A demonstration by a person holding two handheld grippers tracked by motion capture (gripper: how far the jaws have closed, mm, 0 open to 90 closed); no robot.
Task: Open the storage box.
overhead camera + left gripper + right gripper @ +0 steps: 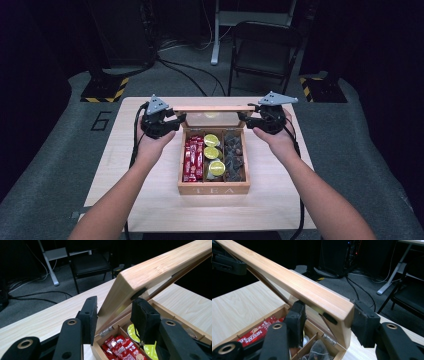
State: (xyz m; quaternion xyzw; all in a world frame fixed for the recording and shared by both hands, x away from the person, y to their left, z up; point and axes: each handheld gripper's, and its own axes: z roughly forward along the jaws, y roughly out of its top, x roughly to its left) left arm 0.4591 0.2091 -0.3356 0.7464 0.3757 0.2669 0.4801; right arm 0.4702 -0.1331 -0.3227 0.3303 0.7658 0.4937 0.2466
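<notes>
A wooden tea box (214,189) stands in the middle of the table with its lid (212,108) raised on the rear hinge. Inside lie red sachets (192,160), lime-green round packets (212,152) and dark tea bags (234,152). My left gripper (175,122) is at the lid's left end; in the left gripper view (113,312) both pads touch the lid (160,267), which crosses the gap at a slant. My right gripper (247,120) straddles the right end (328,317). One of its pads rests on the lid's outer face (287,280) and the other stands apart from the underside.
The light wooden table (150,200) has bare room on both sides of the box and in front of it. Behind the table stand a dark folding chair (265,50), a white desk leg, floor cables and two bases with yellow-black stripes.
</notes>
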